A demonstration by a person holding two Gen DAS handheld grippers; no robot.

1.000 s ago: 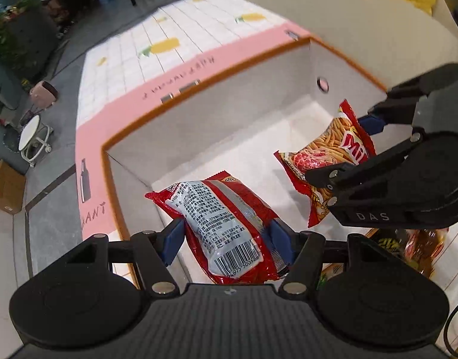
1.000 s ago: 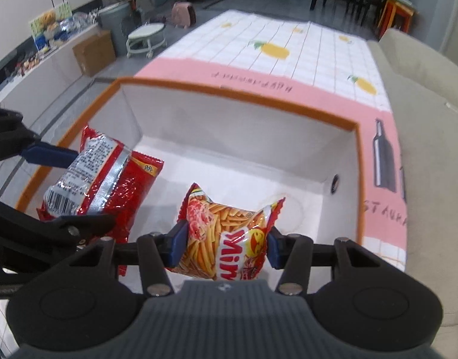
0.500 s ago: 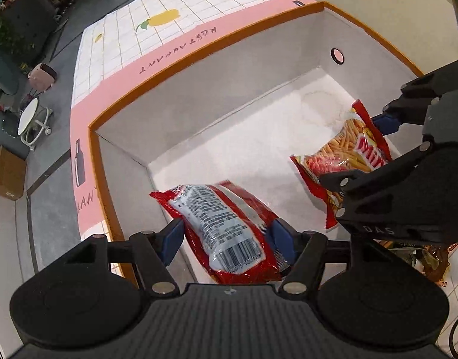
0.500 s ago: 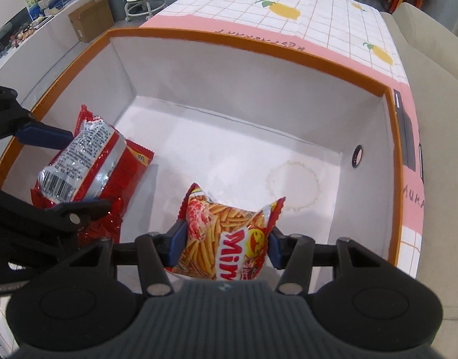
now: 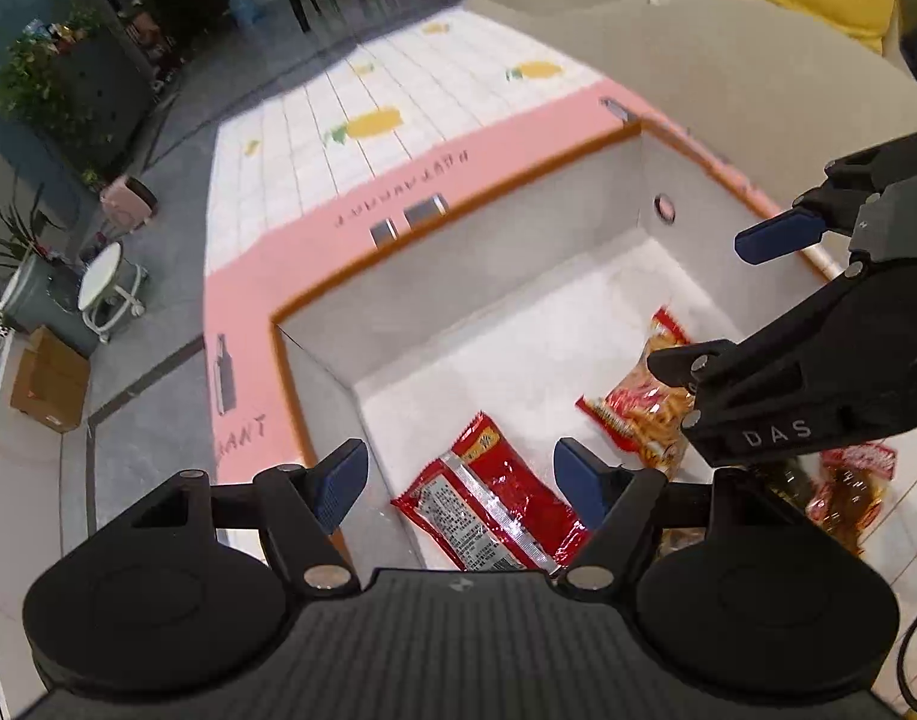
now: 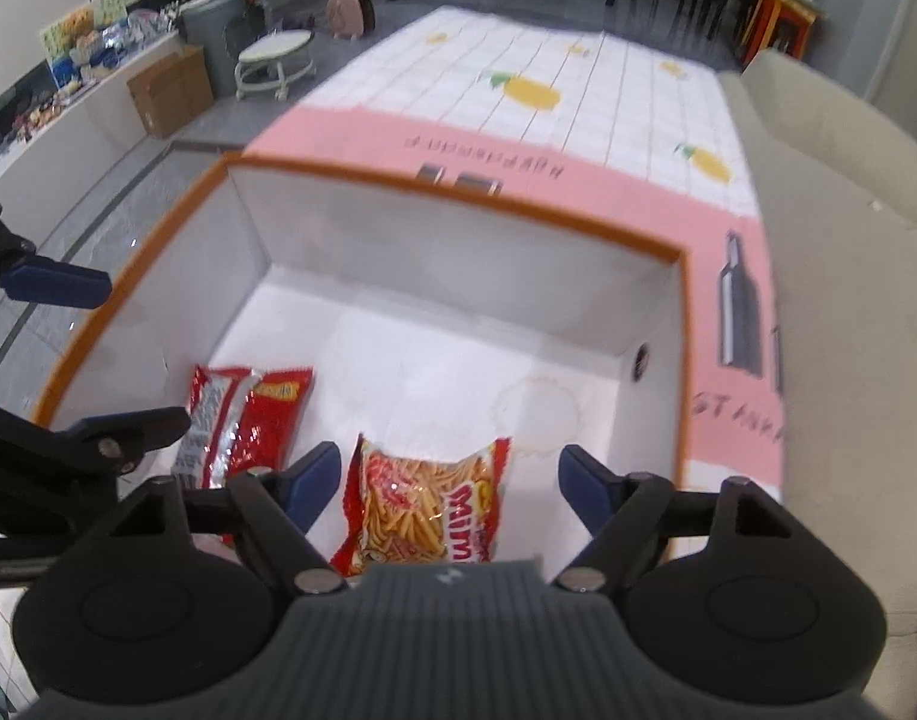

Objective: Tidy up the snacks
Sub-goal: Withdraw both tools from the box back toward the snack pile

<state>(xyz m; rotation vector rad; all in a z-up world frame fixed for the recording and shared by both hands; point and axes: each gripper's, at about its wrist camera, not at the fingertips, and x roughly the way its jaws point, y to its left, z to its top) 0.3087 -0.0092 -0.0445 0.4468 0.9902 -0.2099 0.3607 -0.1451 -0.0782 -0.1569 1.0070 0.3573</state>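
The left gripper (image 5: 458, 477) is positioned above the near left part of a white box (image 5: 458, 276) with an orange rim; its blue pads (image 5: 338, 480) are spread wide and touch nothing, the jaws having just been opening. Below and between them, a red snack packet (image 5: 494, 510) with a silver back panel and barcode text lies flat on the box floor, clear of both pads. The right gripper (image 6: 449, 483) is positioned over the near middle of the same box, its jaws likewise having just been opening and now standing wide apart. Between and beneath its pads (image 6: 311, 480), an orange-and-red packet of stick snacks (image 6: 428, 510) rests on the floor of the box, free of contact with either pad. In the right wrist view the red snack packet lies to the left of the stick snacks, the two packets apart. The box stands on a tablecloth (image 6: 518, 138) with a pink border and a white grid printed with yellow fruit. Further snack packets (image 5: 848, 492) lie outside the box at the lower right of the left wrist view, partly hidden behind the right gripper.
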